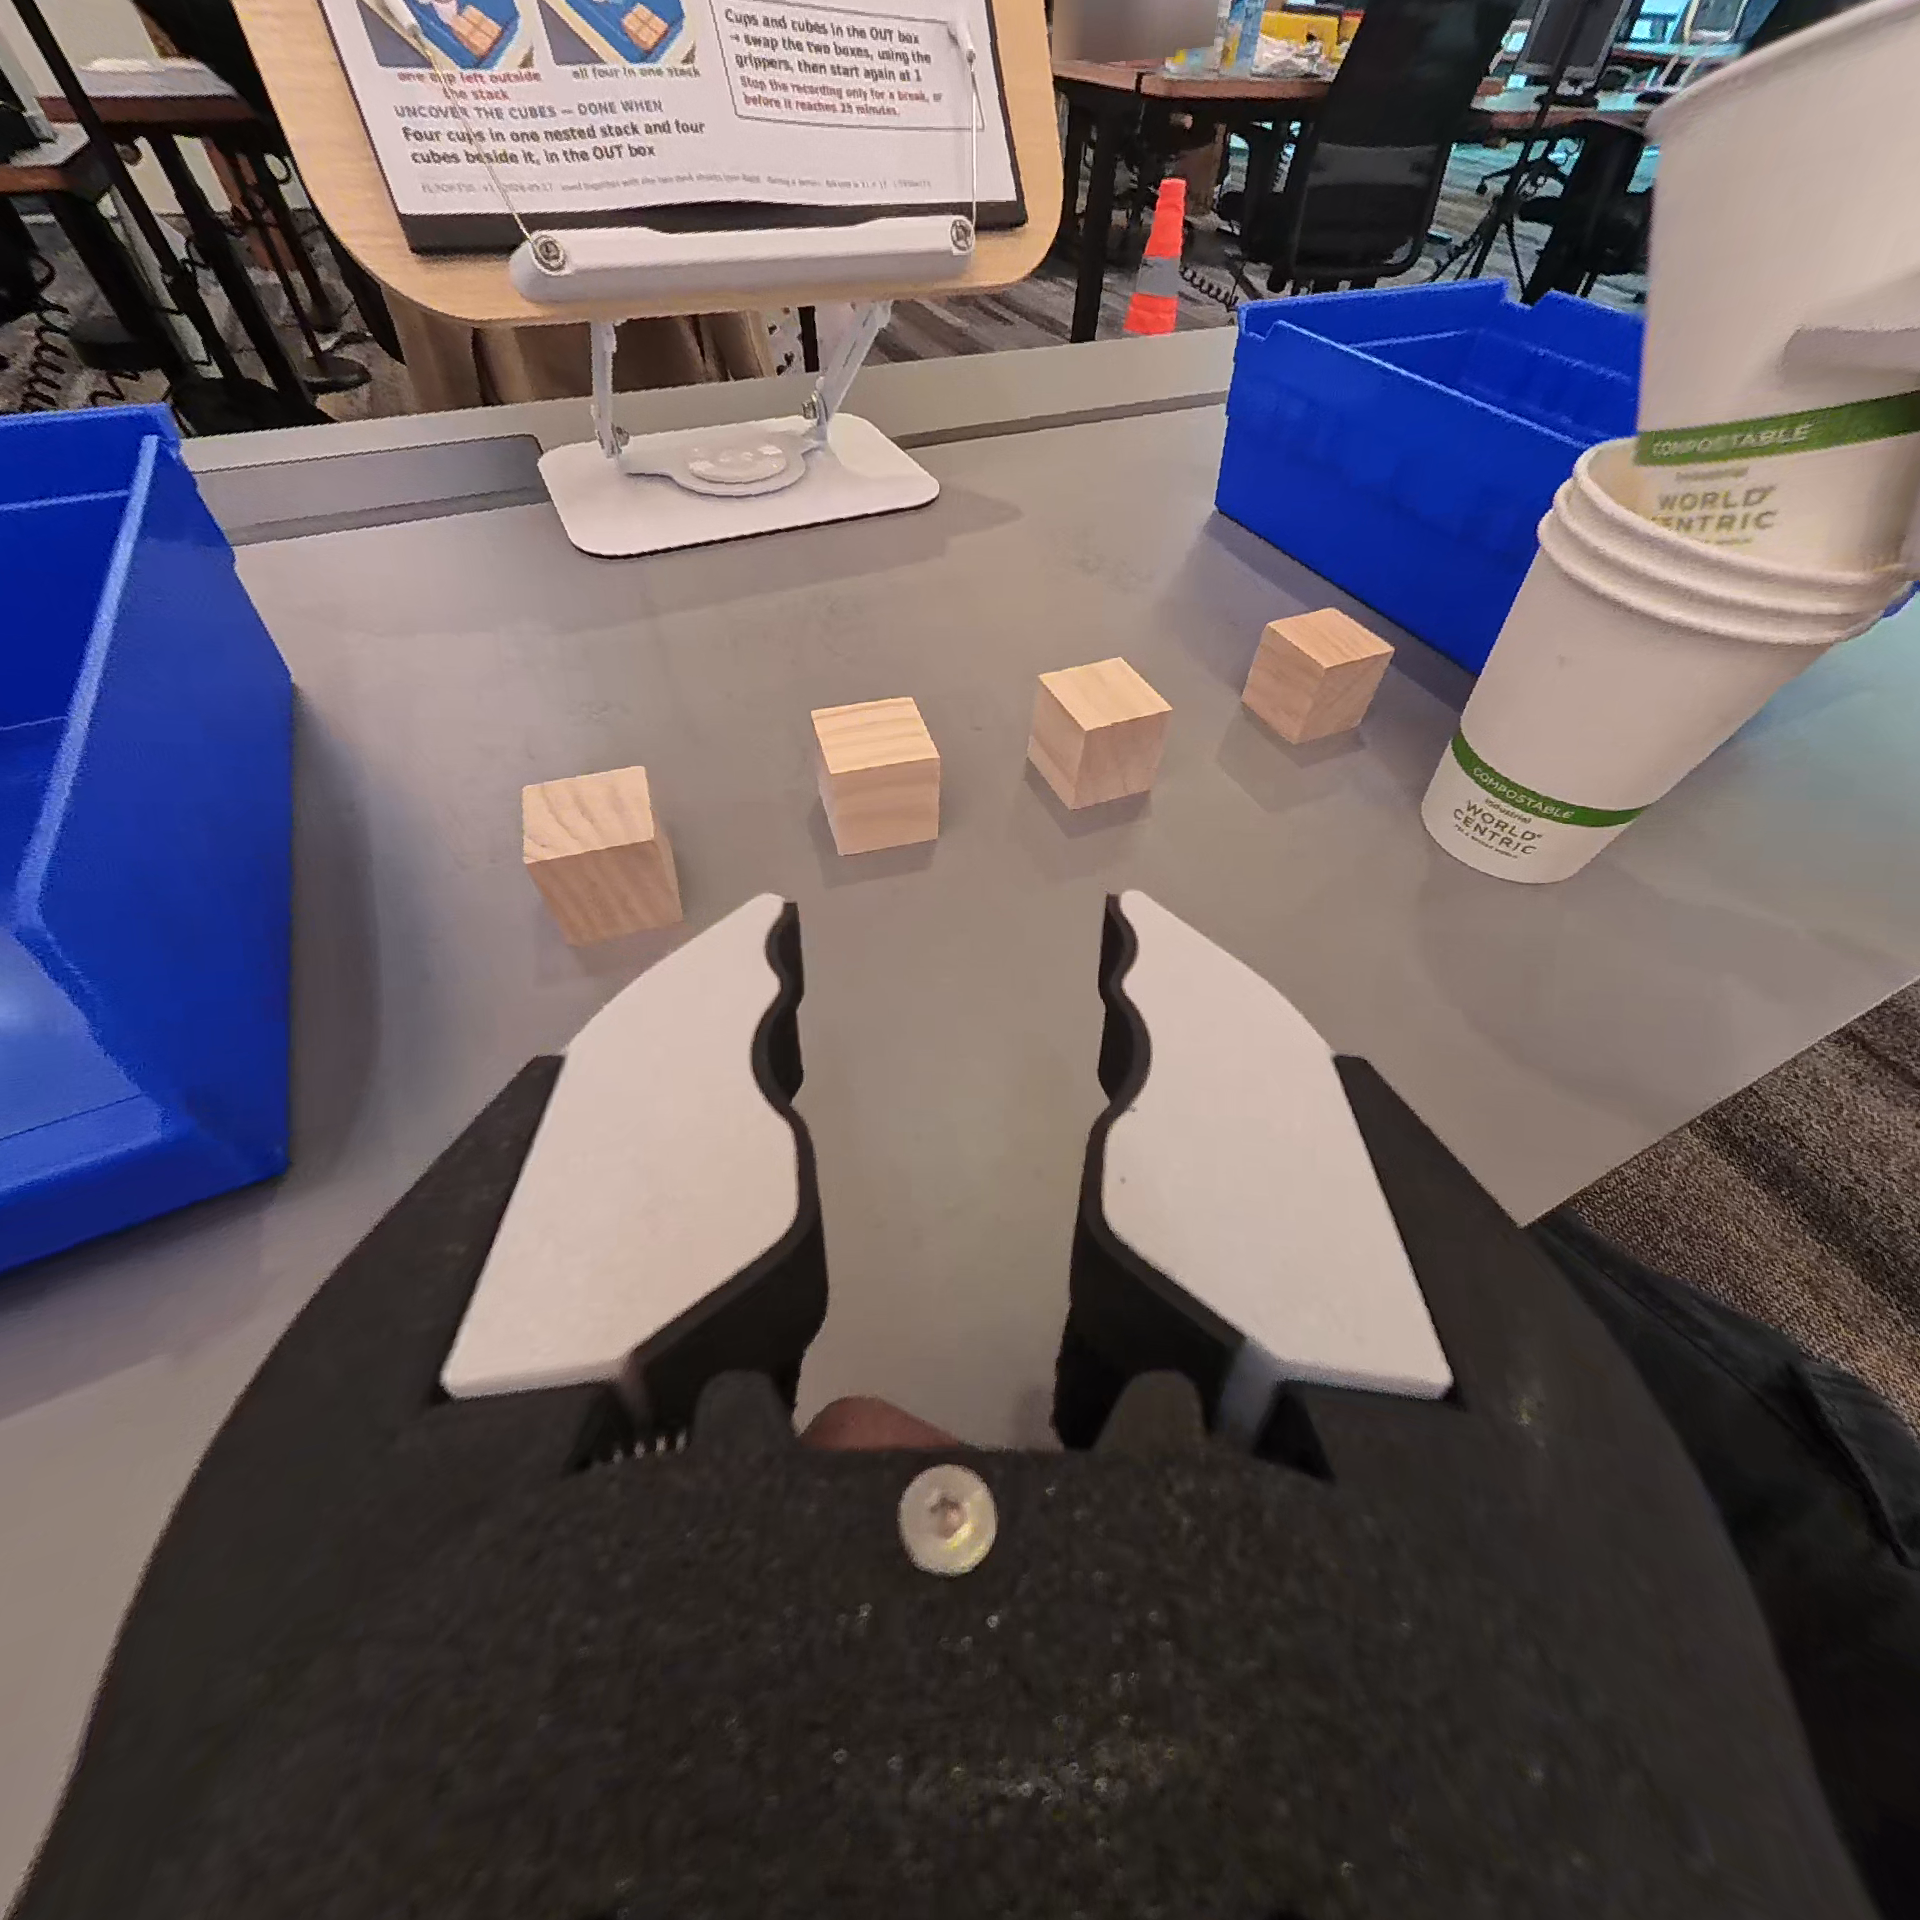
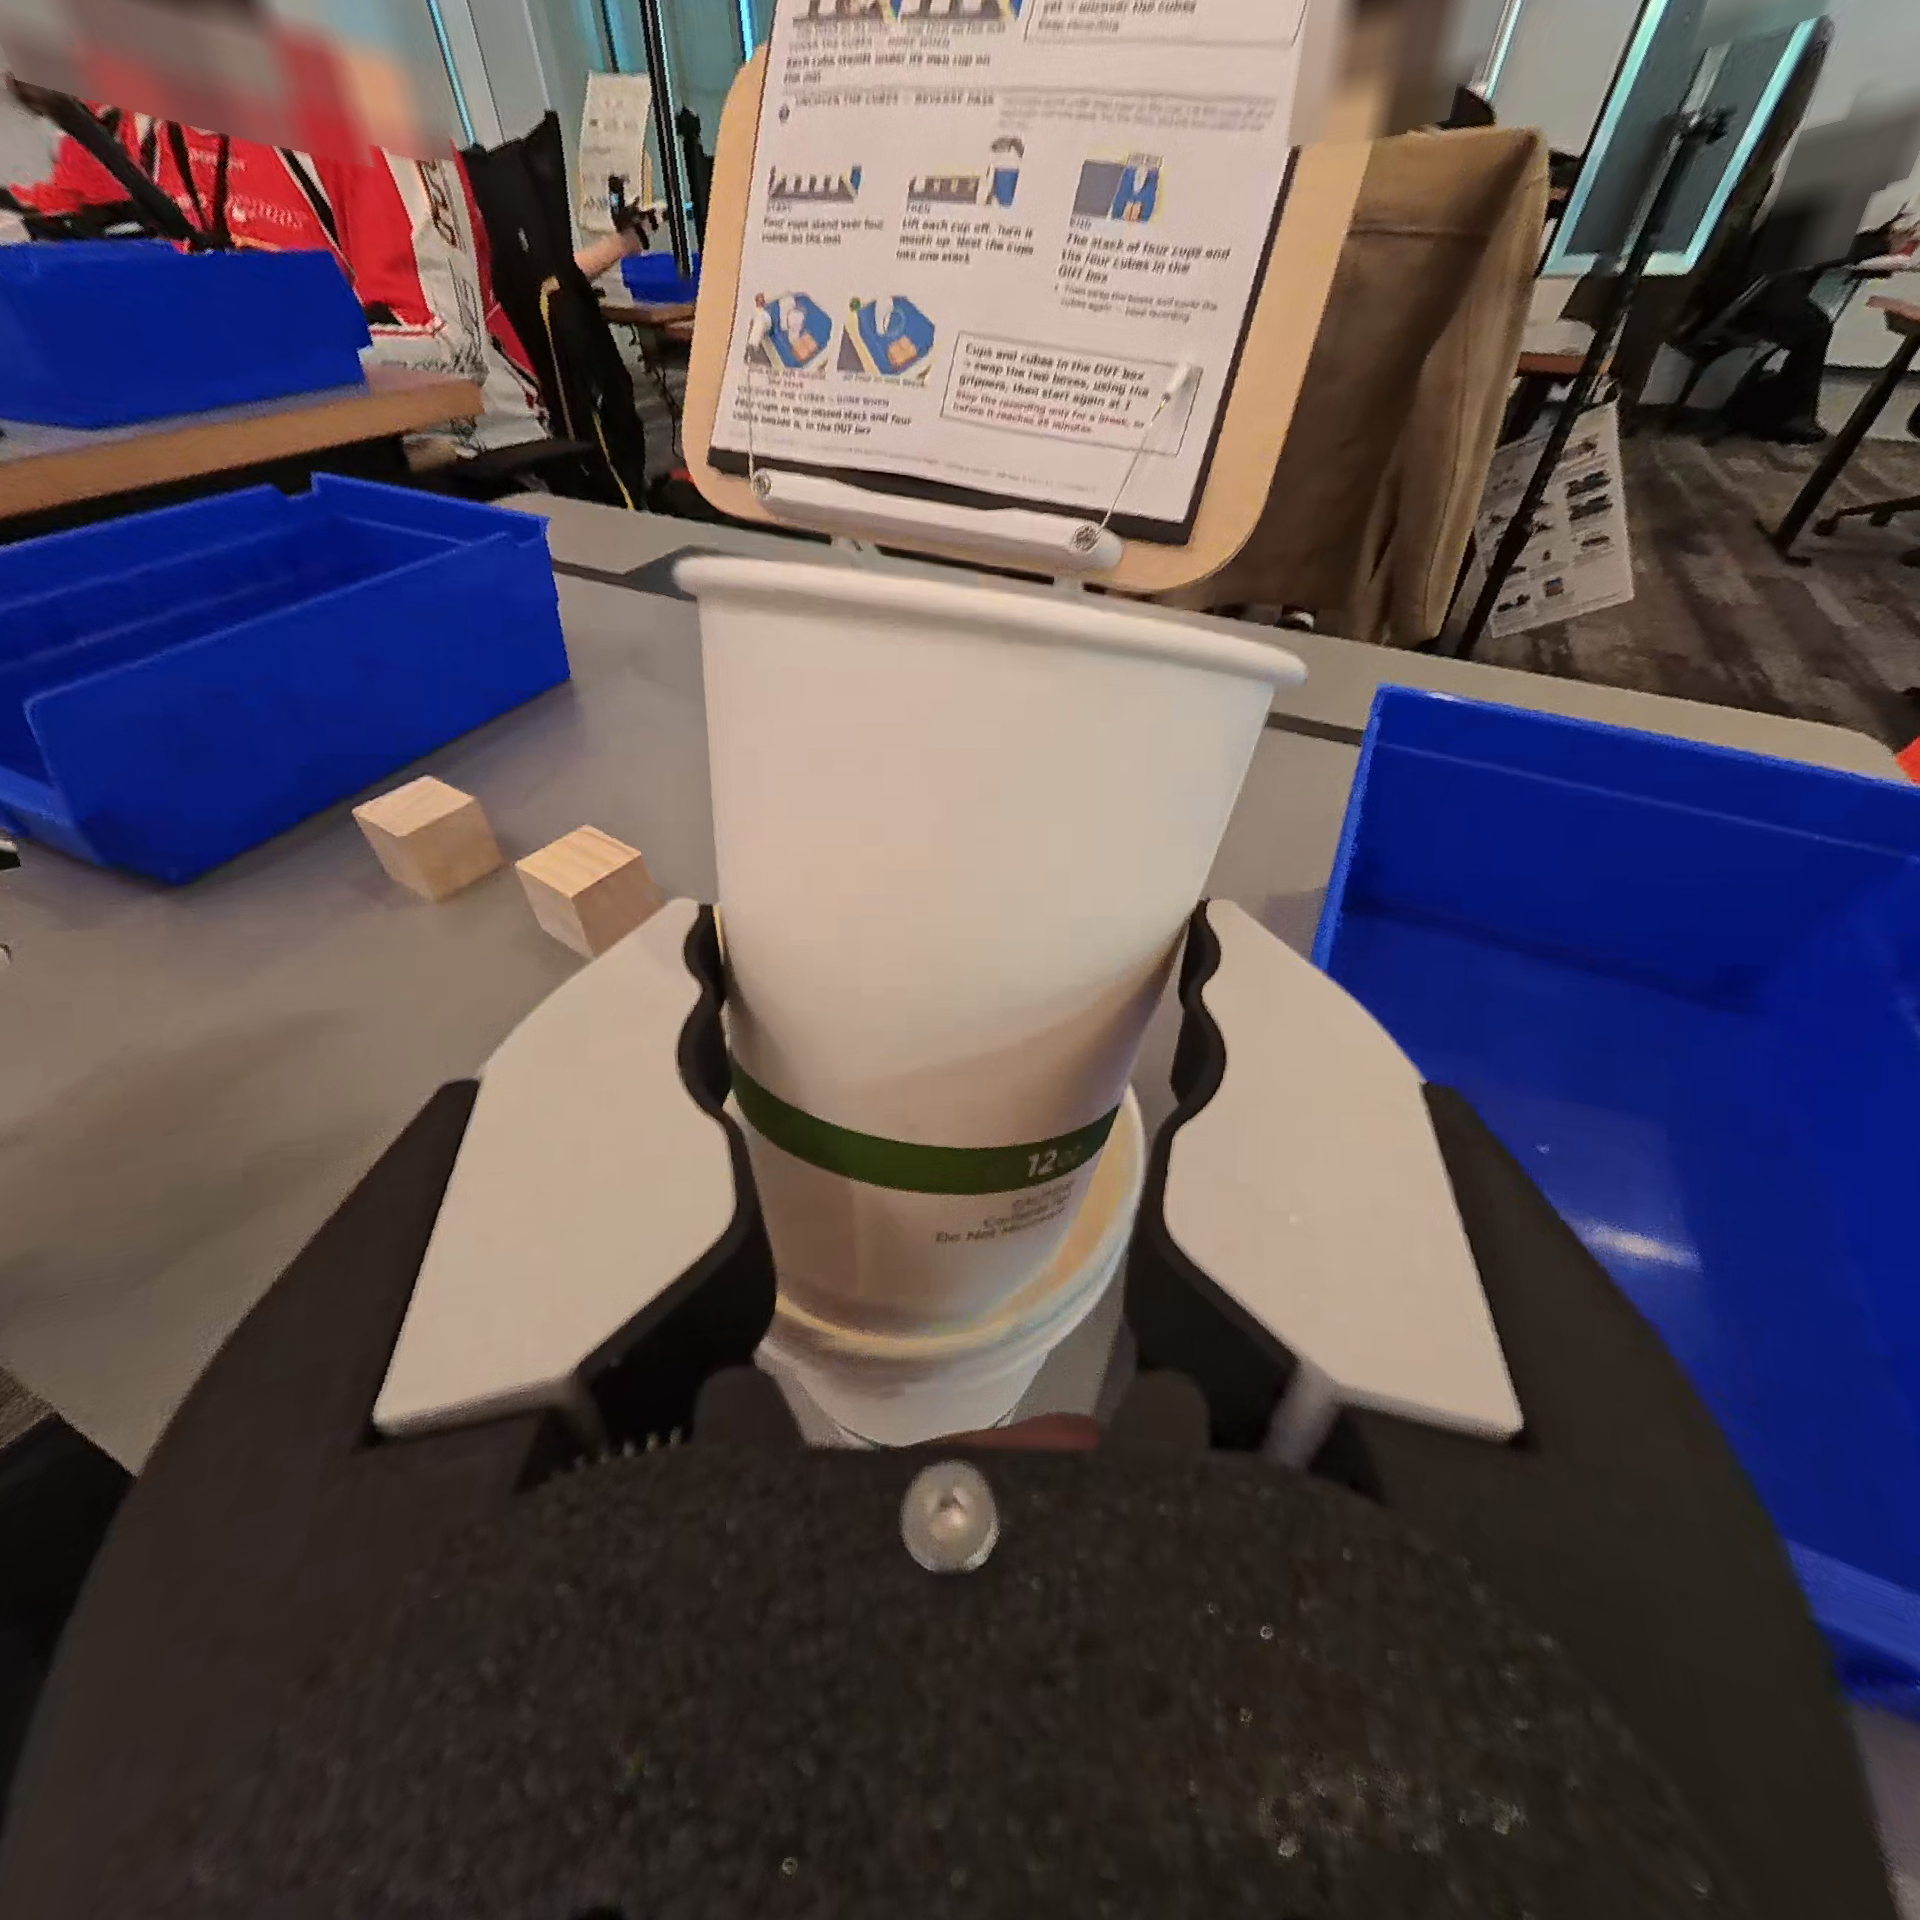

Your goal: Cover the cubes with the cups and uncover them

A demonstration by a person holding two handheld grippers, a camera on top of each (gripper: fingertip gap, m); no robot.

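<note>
Open office; desks (image 1: 1184,88), office chair (image 1: 1351,197), carpet (image 1: 1766,1164)

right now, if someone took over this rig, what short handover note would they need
Left gripper: open, empty, over the grey table just short of the cubes.
Right gripper: shut on the top cup, mouth up, partly out of the cup stack.
Four wooden cubes sit in a row on the table, all uncovered. A blue bin stands at each side.
Done: no cube is covered.
Left: free the cup, invert it over a cube, repeat for each, then uncover.
</note>
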